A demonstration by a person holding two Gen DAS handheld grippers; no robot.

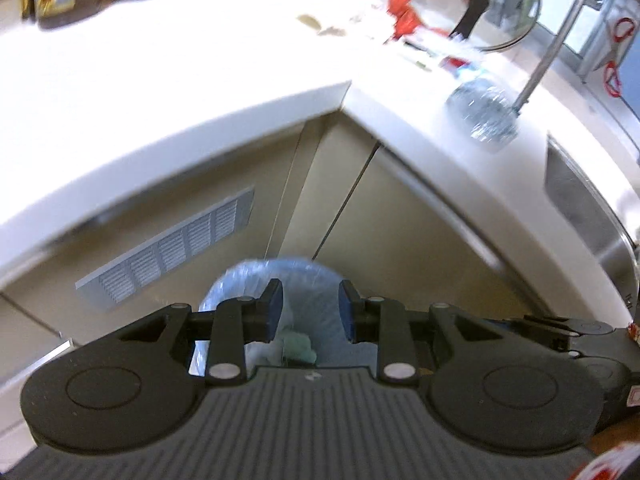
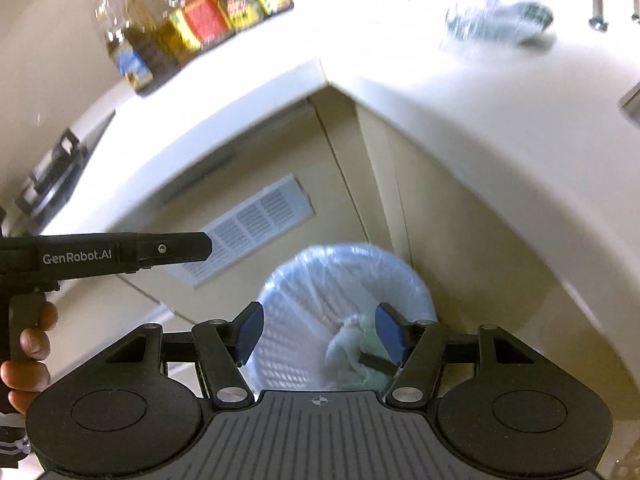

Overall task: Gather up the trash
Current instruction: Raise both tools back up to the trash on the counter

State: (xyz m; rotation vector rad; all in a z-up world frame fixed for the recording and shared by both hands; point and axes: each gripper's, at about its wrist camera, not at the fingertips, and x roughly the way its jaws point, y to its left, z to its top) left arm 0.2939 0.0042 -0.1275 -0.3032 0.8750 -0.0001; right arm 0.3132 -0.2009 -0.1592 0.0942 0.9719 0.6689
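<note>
While your two grippers hang over the bin [image 2: 344,312], both sets of jaws stand apart with nothing between them: the left gripper [image 1: 310,306] narrowly, the right gripper [image 2: 318,334] wider. Pale green trash [image 2: 352,356] lies in the lined bin, below the counter [image 2: 440,92] corner. A crushed bottle [image 1: 482,114] and red scraps [image 1: 404,10] lie on the counter. Your hand [image 2: 30,356] grips the left handle.

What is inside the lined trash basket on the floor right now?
Inside the trash basket, with its clear bag liner, lies a crumpled pale green and white wad near the bottom. Anything beneath it is covered, and the right gripper hides the basket's near side.
</note>
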